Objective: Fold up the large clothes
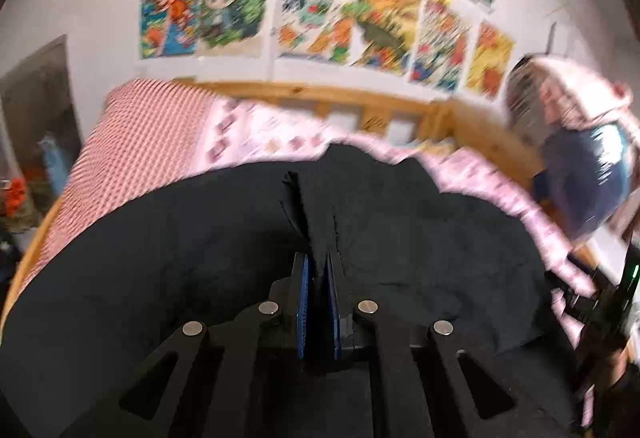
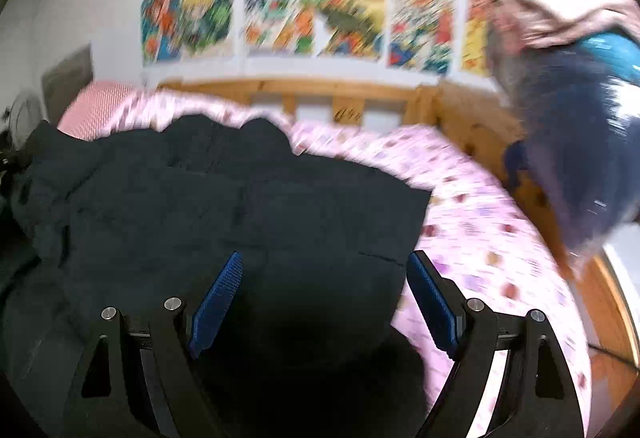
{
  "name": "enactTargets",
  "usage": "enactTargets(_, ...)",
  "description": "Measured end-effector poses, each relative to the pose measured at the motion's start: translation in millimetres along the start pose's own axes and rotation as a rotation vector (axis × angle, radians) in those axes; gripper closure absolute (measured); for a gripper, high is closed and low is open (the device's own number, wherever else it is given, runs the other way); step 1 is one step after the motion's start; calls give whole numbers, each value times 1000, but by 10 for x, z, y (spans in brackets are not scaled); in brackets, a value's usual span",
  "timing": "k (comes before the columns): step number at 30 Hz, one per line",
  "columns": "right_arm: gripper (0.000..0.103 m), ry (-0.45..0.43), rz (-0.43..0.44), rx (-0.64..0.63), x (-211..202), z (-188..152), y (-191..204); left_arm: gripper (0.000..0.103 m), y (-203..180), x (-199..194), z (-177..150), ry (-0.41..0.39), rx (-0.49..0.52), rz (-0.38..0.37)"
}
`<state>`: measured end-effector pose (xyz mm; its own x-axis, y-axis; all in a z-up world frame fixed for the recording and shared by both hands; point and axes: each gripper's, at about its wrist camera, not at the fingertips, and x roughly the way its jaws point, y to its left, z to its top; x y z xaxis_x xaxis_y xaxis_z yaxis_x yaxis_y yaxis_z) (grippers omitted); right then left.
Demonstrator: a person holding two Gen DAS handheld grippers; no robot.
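Pink-patterned bed [image 2: 480, 222], posters [image 1: 320, 18] upper frame | dark garment [image 2: 240, 198] spread centre-left | left gripper [image 1: 318, 270] clamped on a fabric ridge | right gripper [image 2: 326, 290] spread wide, empty, over garment's lower edge

Matt dark cloth garment [image 1: 420, 238]; ribbed blue pads [image 2: 218, 302]; wood bedframe [image 1: 320, 94].

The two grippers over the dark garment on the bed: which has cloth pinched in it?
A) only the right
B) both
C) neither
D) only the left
D: the left gripper has its blue pads shut on a fold of the dark garment, while the right gripper stands wide open above it.
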<state>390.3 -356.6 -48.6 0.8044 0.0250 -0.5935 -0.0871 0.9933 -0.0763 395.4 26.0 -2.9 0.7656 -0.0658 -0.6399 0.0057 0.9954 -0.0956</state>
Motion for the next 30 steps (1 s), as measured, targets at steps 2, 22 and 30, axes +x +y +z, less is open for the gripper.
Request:
enactTargets(2,23,73,22,-41,415,240,-35,94,113,161,-75,72,3,41)
enactTargets(22,16,100,-20,-99,586,-260,252,87,489,449,-420,195,-170,20)
enactTargets(30,16,47,107,-210,72,197,700,17,859,-658,-739,2,-402,13)
